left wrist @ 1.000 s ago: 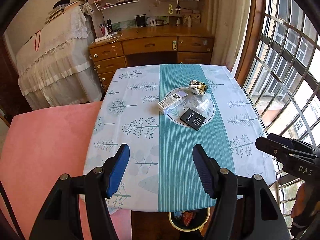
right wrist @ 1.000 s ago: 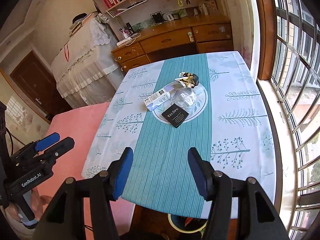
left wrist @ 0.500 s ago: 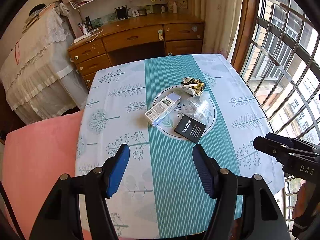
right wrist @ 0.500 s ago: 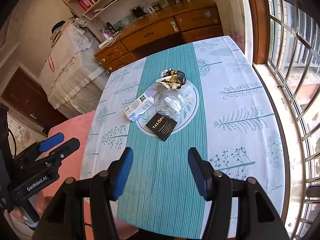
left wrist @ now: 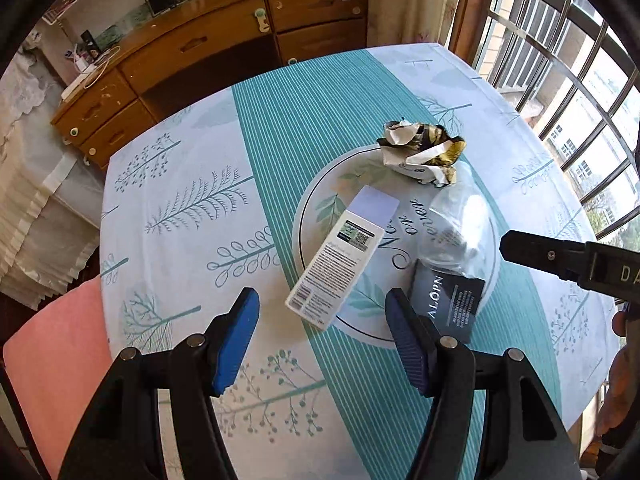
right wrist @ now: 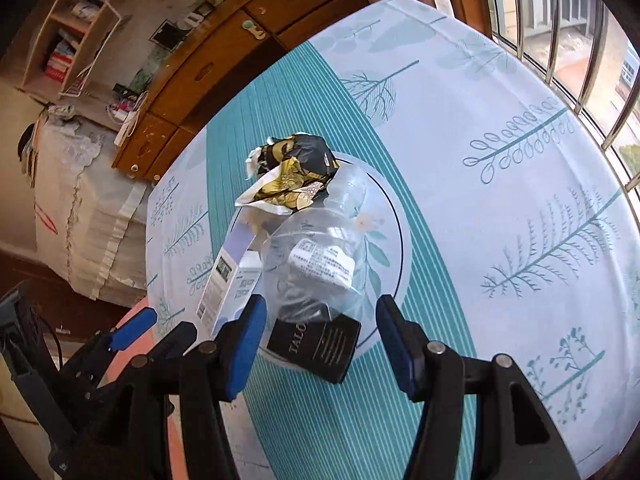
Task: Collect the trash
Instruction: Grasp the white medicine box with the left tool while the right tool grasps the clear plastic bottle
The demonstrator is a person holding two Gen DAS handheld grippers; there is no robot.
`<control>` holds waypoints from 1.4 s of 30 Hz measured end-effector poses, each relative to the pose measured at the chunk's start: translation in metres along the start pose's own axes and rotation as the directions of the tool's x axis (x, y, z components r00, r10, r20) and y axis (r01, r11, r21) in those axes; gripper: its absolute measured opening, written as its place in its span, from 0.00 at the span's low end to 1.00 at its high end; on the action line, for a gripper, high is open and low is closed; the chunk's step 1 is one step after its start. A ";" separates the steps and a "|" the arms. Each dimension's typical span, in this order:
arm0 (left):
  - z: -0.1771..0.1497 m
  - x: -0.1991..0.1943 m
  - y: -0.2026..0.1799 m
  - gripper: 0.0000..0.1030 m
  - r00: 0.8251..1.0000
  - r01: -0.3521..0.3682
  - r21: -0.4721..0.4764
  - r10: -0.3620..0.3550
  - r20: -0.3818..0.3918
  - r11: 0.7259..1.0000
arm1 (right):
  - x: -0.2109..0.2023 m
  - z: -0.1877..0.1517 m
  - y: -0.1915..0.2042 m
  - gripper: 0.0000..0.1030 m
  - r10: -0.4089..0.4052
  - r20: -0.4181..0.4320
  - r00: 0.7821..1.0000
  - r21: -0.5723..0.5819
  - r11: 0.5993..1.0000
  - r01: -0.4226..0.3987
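Hovered over the table (left wrist: 168, 208) with both tools empty: left gripper (left wrist: 322, 320) jaws apart above the near end of the white carton (left wrist: 340, 256), right gripper (right wrist: 320, 332) jaws apart above the black card (right wrist: 316, 344). Found the trash clustered mid-table: crumpled wrapper (right wrist: 292, 172) touching the clear bag (right wrist: 320, 256), carton beside.

Worktop (left wrist: 180, 184) w/ white-and-teal leaf-print cloth. Wooden drawer desk (left wrist: 208, 44) behind it, bookshelf (right wrist: 80, 28) above on wall. Barred window (left wrist: 580, 92) at right, daylight incoming. Lace-draped furniture (right wrist: 80, 208) at left; pink surface (left wrist: 56, 360) adjacent.
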State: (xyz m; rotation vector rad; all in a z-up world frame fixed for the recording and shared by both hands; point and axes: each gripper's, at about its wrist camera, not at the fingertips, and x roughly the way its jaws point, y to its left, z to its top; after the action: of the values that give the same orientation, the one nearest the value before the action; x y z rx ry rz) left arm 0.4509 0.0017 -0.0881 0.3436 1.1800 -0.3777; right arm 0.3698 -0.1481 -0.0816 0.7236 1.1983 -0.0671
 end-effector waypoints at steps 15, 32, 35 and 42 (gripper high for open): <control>0.029 0.057 0.030 0.62 0.992 0.120 -0.023 -0.121 -0.046 0.992 | 0.051 0.017 0.010 0.69 -0.028 -0.008 1.000 0.114 0.993 0.028; 0.037 0.057 0.013 0.62 0.966 0.225 0.039 -0.218 -0.139 0.974 | 0.027 0.013 0.006 0.41 -0.052 0.002 0.999 0.060 0.997 0.052; 0.037 0.071 0.012 0.62 0.957 0.236 0.033 -0.226 -0.182 0.971 | 0.025 0.011 0.003 0.41 -0.051 -0.001 0.999 0.070 0.996 0.050; 0.033 0.085 0.012 0.36 0.949 0.250 0.023 -0.240 -0.207 0.968 | 0.019 -0.001 0.005 0.41 -0.073 -0.013 0.997 0.027 0.997 0.074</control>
State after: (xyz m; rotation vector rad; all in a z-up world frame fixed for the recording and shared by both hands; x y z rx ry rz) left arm 0.5120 -0.0112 -0.1553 0.2829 1.4208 -0.6002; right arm 0.3788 -0.1378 -0.0956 0.7047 1.2371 -0.1407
